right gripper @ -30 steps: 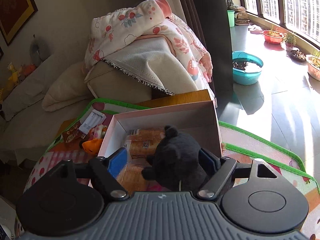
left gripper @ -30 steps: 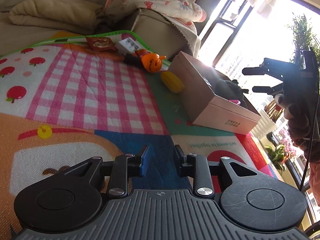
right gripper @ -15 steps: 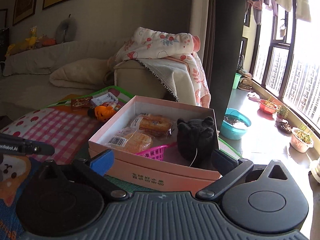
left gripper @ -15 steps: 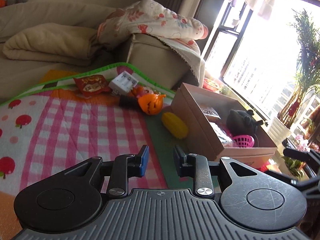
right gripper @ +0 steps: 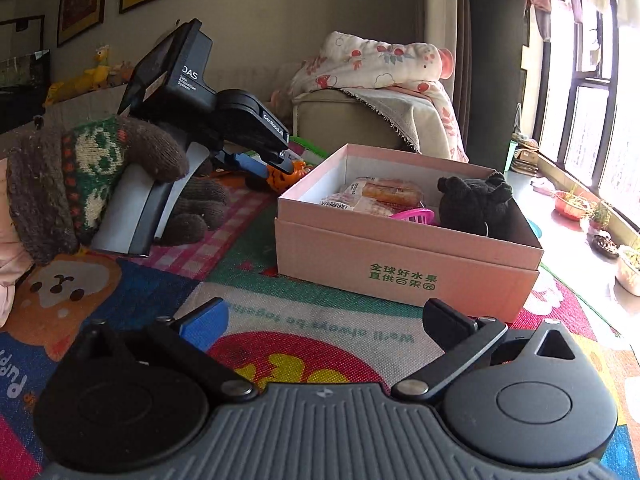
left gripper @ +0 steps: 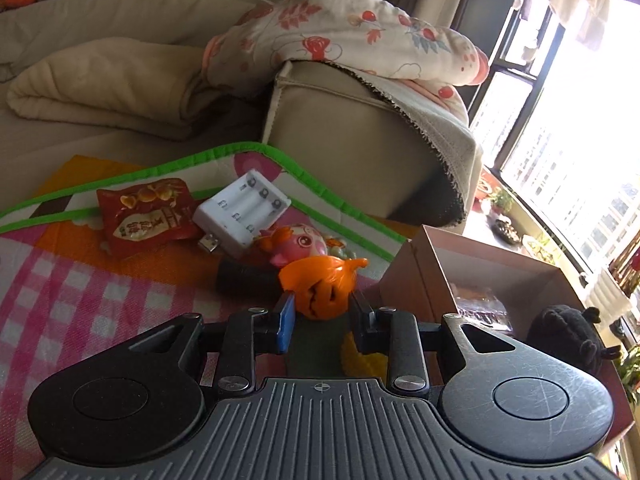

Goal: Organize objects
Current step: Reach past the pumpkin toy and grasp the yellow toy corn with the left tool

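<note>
An orange pumpkin toy (left gripper: 323,290) sits on the play mat between the fingers of my left gripper (left gripper: 322,310), which is open around it, apart from both pads. The pumpkin also shows in the right wrist view (right gripper: 286,175) under the left gripper's tip. A pink cardboard box (right gripper: 404,264) stands on the mat and holds a black plush toy (right gripper: 474,204), wrapped bread packs (right gripper: 376,194) and a small pink basket (right gripper: 414,216). My right gripper (right gripper: 324,320) is wide open and empty, low over the mat in front of the box.
On the mat behind the pumpkin lie a pink toy (left gripper: 298,244), a black cylinder (left gripper: 246,278), a white battery case (left gripper: 242,212) and a red snack packet (left gripper: 146,214). A yellow toy (left gripper: 362,360) lies under the left gripper. A sofa with blankets (left gripper: 360,128) stands behind.
My left gripper has moved forward to the pumpkin toy, which now sits between its fingers. My right gripper has let go of the black plush in the box and pulled back, open.
</note>
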Demonstrator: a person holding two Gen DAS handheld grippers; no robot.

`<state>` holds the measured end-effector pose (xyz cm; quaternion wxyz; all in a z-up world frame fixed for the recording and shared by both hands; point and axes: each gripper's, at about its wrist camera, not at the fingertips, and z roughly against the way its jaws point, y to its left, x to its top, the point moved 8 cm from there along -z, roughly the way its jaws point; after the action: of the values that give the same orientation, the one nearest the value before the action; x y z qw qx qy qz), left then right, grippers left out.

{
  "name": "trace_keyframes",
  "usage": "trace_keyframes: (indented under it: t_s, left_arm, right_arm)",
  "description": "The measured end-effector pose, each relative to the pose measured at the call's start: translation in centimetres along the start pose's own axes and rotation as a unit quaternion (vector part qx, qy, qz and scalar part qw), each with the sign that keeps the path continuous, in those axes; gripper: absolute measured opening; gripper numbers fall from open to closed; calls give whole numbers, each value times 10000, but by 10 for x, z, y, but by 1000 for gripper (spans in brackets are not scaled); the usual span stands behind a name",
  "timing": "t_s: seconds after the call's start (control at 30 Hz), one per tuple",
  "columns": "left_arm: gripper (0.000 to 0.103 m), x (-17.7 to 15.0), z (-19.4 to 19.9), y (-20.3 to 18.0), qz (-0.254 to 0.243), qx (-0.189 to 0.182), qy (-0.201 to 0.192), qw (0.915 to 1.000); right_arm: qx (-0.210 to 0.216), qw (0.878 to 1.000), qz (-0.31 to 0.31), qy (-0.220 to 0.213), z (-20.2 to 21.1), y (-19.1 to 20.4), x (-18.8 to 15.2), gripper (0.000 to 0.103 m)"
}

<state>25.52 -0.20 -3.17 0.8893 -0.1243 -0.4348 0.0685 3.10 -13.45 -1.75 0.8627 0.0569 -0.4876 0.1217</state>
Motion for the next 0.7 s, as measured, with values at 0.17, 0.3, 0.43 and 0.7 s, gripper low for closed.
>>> trace_keyframes:
  t_s: [0.17,0.3,0.43,0.7]
  left_arm:
    - [44,8,-18,8,299,241,-145,9992]
    - [42,17,-22,4,308,301,-291,9986]
    - [41,23,-26,3,296,339,-314,9985]
    - [8,-2,-6,5,78,-266,187,9994]
  right_arm:
    - [50,10000,-10,45,-2,0,-1,103]
    - [56,9999,-11,104,-5,1,-2,103]
    - [41,9999,-8,166,-8,1,-3,103]
    - [6,9995,-103,307,-12,-1,-5,103]
